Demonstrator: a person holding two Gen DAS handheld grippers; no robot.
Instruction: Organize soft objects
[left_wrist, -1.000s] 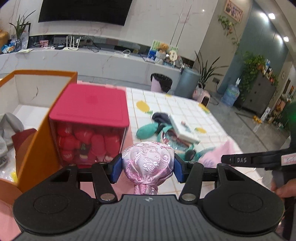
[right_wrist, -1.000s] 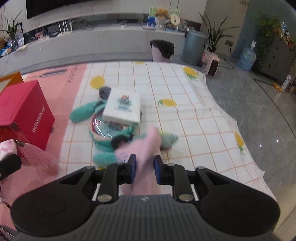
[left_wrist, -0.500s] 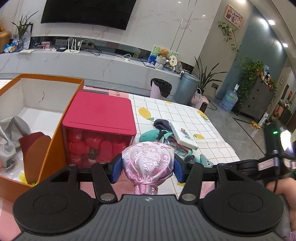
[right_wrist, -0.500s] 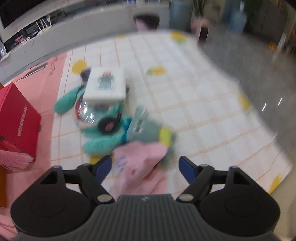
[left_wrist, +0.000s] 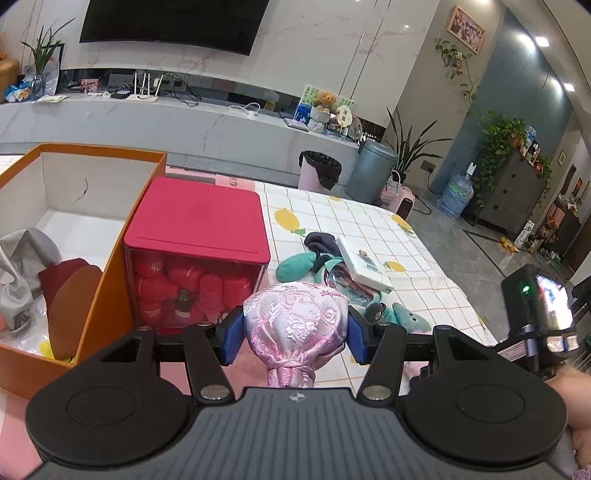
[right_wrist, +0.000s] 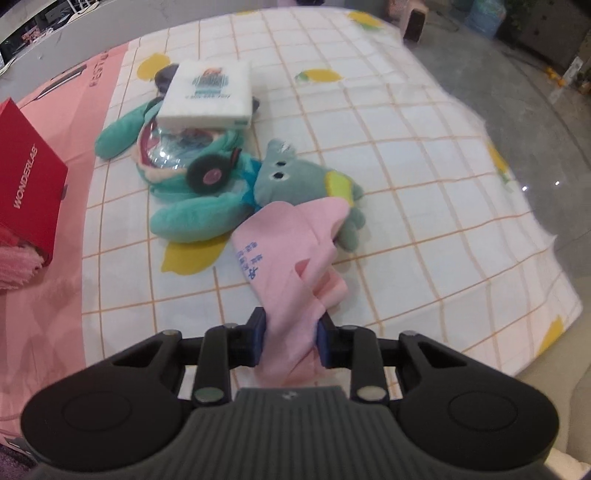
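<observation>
Two grippers are loaded: the left gripper (left_wrist: 295, 334) clamps a pink brocade pouch (left_wrist: 295, 325), while the right gripper (right_wrist: 290, 338), wide open a moment ago, is closing on the pink cloth (right_wrist: 291, 254) over the lemon-print sheet (right_wrist: 406, 147), so it seems retaken. "WONDERLAB" marks the red box (right_wrist: 26, 184).

My left gripper (left_wrist: 295, 334) points gently downward, its jaws clamped on a pink brocade pouch (left_wrist: 295, 317), while my right gripper (right_wrist: 290, 338) tips steeply down, its jaws closing around a pink cloth (right_wrist: 291, 266).
</observation>
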